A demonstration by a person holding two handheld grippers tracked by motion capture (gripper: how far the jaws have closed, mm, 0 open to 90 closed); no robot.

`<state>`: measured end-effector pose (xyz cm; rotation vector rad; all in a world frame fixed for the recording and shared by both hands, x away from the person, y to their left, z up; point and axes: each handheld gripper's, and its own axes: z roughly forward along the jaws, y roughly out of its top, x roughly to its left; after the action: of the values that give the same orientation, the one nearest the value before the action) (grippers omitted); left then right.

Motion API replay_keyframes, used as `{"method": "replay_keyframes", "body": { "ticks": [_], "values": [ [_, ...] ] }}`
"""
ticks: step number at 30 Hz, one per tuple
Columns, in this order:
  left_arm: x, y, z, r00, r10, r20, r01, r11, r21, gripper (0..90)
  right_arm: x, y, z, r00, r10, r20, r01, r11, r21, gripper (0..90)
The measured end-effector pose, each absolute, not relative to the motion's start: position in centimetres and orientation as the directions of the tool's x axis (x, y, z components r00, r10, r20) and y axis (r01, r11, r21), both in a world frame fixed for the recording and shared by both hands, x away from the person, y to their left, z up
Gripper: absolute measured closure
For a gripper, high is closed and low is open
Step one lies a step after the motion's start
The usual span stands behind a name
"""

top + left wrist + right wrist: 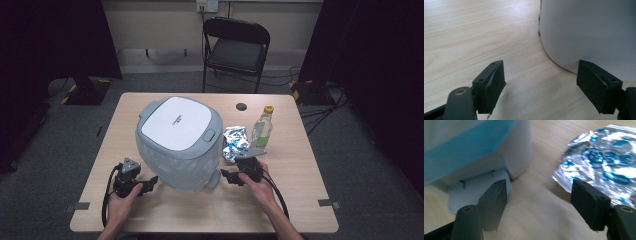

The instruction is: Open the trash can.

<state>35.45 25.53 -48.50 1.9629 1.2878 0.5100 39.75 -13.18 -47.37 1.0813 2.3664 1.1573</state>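
A large pale-grey plastic bin with a white lid sits mid-table. The left gripper and right gripper flank its base, both wide open, holding nothing. A crumpled silver foil packet crowds the right side; bare wooden tabletop lies left.

The bin stood on the desk between the two tongs, right of the left tongs and left of the right tongs. Beyond the right tongs lay the foil bag, with the bottle to its right.
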Motion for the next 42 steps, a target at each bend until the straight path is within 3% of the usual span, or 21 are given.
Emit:
{"method": "replay_keyframes", "body": {
  "ticks": [6, 18, 23, 34, 36, 40, 42],
  "values": [
    [36.4, 25.6, -48.7, 0.395, 0.916, -0.064, 0.639, -0.224, 0.736, 23.7, 39.7, -11.3, -47.7, -0.712, 0.698, 0.073, 0.477, 0.405, 0.78, 30.9],
    [35.7, 25.4, -48.6, 0.432, 0.895, -0.113, 0.642, -0.217, 0.735, 27.1, 38.9, -10.0, -48.1, -0.789, 0.597, 0.144, 0.459, 0.418, 0.784, 38.4],
    [35.9, 25.5, -48.7, 0.418, 0.903, -0.102, 0.652, -0.22, 0.725, 25.8, 38.5, -9.9, -47.9, -0.793, 0.598, 0.118, 0.445, 0.437, 0.782, 39.7],
    [36.3, 25.7, -48.8, 0.397, 0.916, -0.052, 0.639, -0.236, 0.732, 37.7, 37.2, -9.1, -48.0, -0.846, 0.515, 0.142, 0.418, 0.474, 0.775, 38.7],
    [36.6, 25.4, -49.1, 0.402, 0.915, -0.025, 0.645, -0.264, 0.717, 45.9, 36.5, -8.8, -47.9, -0.864, 0.477, 0.161, 0.414, 0.491, 0.766, 40.7],
    [36.6, 25.7, -49.1, 0.416, 0.907, -0.072, 0.652, -0.242, 0.719, 41.0, 36.2, -9.1, -47.4, -0.887, 0.438, 0.146, 0.385, 0.528, 0.757, 48.4],
    [36.4, 25.9, -48.8, 0.429, 0.899, -0.094, 0.647, -0.233, 0.726, 39.2, 36.4, -9.6, -47.2, -0.88, 0.456, 0.132, 0.388, 0.53, 0.754, 47.2]
  ]
}}
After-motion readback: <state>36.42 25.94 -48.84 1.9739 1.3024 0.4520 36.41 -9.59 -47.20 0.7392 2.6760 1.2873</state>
